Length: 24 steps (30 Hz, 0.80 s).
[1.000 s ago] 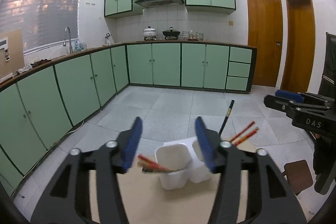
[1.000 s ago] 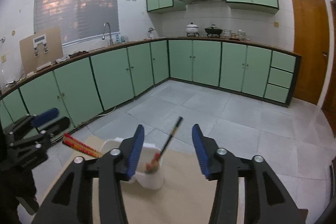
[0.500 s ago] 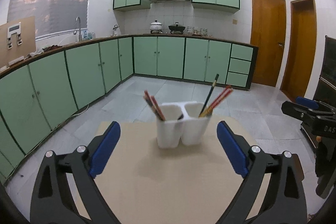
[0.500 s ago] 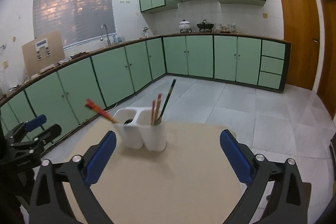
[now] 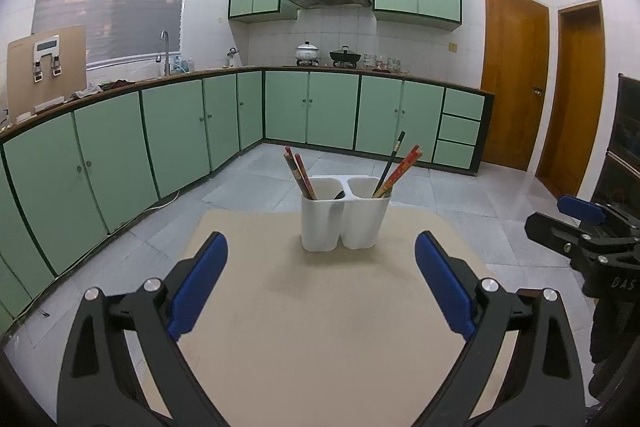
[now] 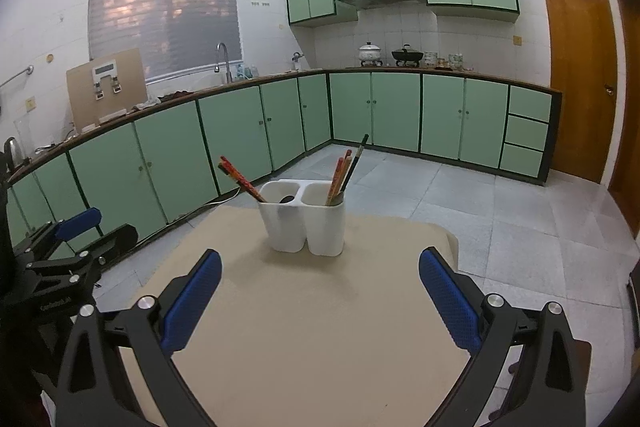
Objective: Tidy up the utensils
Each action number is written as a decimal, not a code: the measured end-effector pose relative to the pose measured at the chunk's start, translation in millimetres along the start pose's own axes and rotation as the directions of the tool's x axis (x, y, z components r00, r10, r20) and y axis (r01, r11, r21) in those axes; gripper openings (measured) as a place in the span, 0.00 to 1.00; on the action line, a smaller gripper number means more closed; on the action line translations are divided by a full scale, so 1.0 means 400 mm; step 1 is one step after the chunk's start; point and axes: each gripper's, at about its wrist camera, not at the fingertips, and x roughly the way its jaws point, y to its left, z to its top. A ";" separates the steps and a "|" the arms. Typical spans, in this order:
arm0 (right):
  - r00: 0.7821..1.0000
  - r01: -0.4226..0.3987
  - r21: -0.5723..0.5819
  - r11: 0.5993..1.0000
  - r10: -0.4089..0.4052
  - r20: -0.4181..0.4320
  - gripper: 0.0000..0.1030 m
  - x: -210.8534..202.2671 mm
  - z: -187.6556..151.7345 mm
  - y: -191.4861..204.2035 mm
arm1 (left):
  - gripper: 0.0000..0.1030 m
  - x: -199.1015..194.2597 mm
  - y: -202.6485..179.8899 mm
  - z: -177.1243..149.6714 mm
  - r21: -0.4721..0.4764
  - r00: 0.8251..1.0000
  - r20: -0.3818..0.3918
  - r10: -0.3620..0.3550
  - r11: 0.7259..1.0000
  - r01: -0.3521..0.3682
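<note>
The holder (image 5: 345, 215), white with two compartments, stands upright near the far edge of the beige desk (image 5: 320, 327). Its left compartment holds two red chopsticks (image 5: 299, 173) leaning left, with a dark rounded thing just showing at the rim that I cannot identify. The right compartment holds a black chopstick (image 5: 392, 163) and reddish ones (image 5: 402, 167), all leaning right.

The left gripper (image 5: 321, 285) hangs over the near part of the desk, its jaws spread wide with nothing between them, well apart from the holder. The right gripper (image 6: 320, 301) does likewise, its jaws wide and empty, pointing at the holder from slightly to the right. Each gripper shows at the edge of the other's view.

Green cabinets (image 5: 180, 131) run along the walls behind, and the floor (image 5: 440, 195) is grey tile.
</note>
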 end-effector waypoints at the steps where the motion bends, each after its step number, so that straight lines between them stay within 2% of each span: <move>1: 1.000 -0.002 -0.001 1.000 0.002 0.001 0.94 -0.005 -0.003 0.005 | 0.89 -0.010 -0.002 -0.001 0.000 1.000 0.003 -0.001 1.000 0.001; 13: 0.999 -0.034 -0.040 0.999 0.035 0.020 0.94 -0.069 -0.015 0.062 | 0.89 -0.094 -0.007 -0.004 0.007 0.999 0.040 0.010 1.000 -0.010; 24: 0.999 -0.037 -0.057 0.998 0.038 0.029 0.94 -0.079 -0.011 0.076 | 0.90 -0.102 -0.010 -0.003 0.016 0.999 0.045 0.013 1.000 -0.014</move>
